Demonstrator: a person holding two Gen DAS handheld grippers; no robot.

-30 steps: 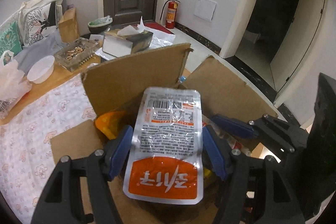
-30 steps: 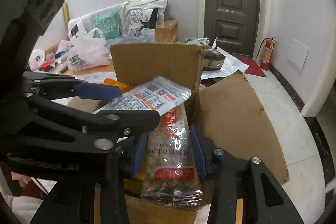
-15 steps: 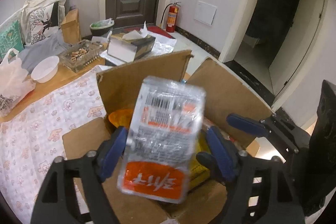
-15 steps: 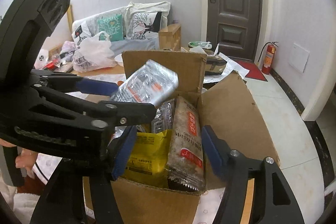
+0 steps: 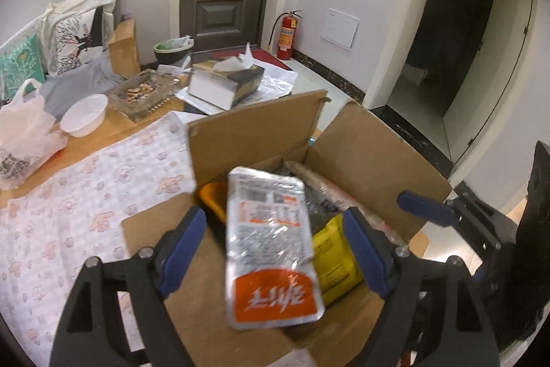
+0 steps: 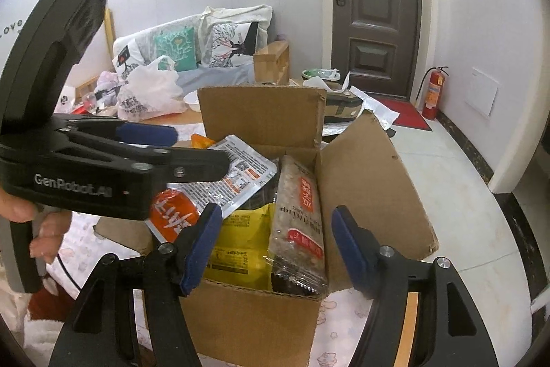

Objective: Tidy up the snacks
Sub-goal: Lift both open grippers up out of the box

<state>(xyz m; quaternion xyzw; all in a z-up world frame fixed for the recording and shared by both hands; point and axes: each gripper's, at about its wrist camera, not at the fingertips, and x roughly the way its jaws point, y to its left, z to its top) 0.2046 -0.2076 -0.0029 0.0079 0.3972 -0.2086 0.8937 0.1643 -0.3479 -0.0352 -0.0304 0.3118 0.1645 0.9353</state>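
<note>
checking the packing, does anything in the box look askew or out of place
Yes: the silver and orange packet lies tilted across the other snacks, sticking out over the cardboard box's rim, while the yellow packet stands upright inside.

Left gripper (image 5: 275, 239) and right gripper (image 6: 275, 243) both gape, side by side.

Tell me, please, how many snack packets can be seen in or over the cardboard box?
4, perhaps more hidden beneath. The silver-and-orange packet lies on top at the left, the yellow packet in the middle, the long clear packet at the right, and an orange packet behind.
</note>
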